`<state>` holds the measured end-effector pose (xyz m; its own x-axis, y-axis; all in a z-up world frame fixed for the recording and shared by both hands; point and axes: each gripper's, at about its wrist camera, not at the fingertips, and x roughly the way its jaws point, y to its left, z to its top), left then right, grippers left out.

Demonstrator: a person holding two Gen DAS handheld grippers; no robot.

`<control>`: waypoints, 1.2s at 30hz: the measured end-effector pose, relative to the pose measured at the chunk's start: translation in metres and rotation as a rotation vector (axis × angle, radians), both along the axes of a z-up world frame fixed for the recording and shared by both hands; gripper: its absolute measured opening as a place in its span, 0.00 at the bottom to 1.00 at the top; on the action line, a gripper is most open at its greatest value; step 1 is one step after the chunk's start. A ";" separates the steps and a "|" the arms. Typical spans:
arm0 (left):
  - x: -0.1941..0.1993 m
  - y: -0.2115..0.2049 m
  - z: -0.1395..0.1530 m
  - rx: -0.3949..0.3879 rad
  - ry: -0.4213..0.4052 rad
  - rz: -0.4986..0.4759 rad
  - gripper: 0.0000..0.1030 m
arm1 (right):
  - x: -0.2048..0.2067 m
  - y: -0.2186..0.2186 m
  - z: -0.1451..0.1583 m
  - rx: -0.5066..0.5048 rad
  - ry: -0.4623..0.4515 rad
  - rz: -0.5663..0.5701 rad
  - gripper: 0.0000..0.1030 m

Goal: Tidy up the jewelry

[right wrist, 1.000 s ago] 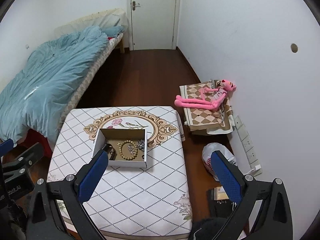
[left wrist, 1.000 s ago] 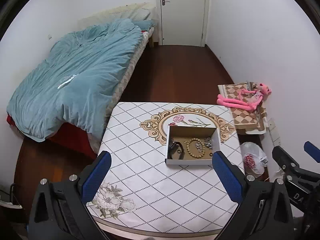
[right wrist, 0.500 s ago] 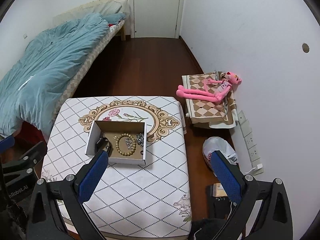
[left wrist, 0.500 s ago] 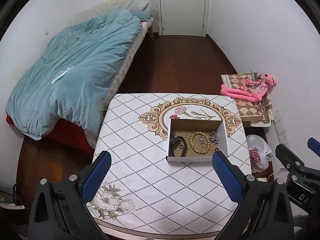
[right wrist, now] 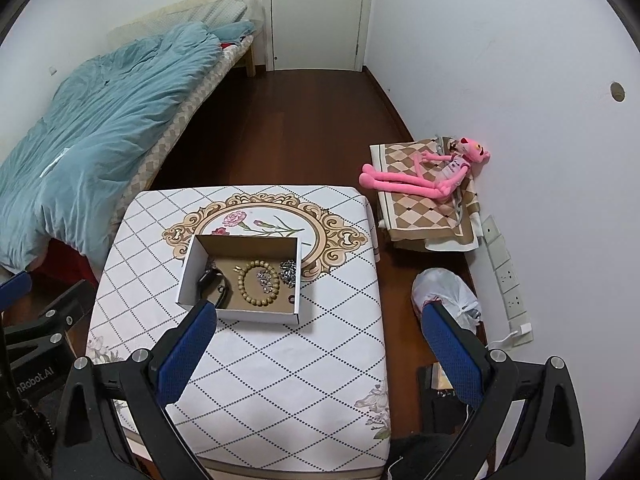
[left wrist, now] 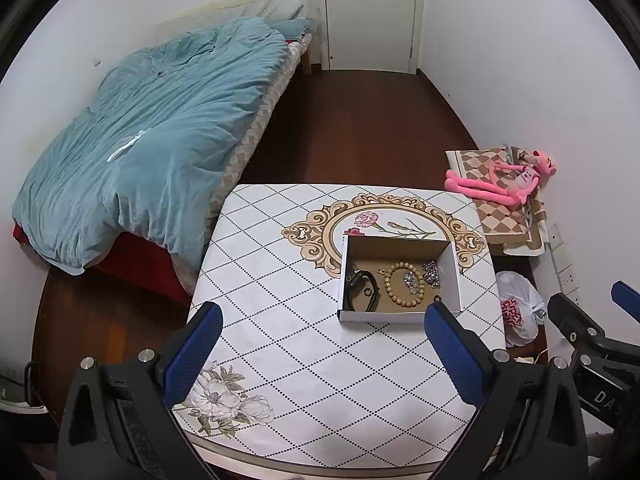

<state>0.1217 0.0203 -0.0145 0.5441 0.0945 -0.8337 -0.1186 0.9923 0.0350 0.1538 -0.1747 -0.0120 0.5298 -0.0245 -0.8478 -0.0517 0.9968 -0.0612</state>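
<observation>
An open cardboard box [left wrist: 449, 280] [right wrist: 192, 272] stands on a white diamond-patterned table [left wrist: 288, 320] [right wrist: 280, 360]. Inside lie a wooden bead bracelet [left wrist: 402, 290] [right wrist: 258, 285], silvery chain jewelry [left wrist: 431, 273] [right wrist: 289, 271] and a black strap piece [left wrist: 362, 290] [right wrist: 212, 286]. My left gripper [left wrist: 324, 354] is open and empty, held above the table's near side, short of the box. My right gripper [right wrist: 316, 354] is open and empty, above the table's near right part. Each gripper shows at the edge of the other's view.
A bed with a teal duvet [left wrist: 152, 128] lies left of the table. A pink plush toy [right wrist: 424, 178] rests on a checkered stool at the right wall. A white plastic bag [right wrist: 446, 294] sits on the dark wood floor. Wall sockets [right wrist: 506, 276] are low right. A shut door [left wrist: 370, 12] is at the back.
Both grippers have risen and tilted down, so the box and table now sit more centrally and are seen more from above. Both stayed open. Nothing on the table moved.
</observation>
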 end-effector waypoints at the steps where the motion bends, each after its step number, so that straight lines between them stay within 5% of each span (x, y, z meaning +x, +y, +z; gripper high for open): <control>1: 0.000 0.001 0.000 -0.002 0.002 0.000 1.00 | 0.000 0.000 0.000 0.000 0.000 0.001 1.00; 36: -0.009 -0.002 -0.010 -0.002 0.014 -0.018 1.00 | -0.001 -0.001 -0.006 -0.002 0.028 0.006 1.00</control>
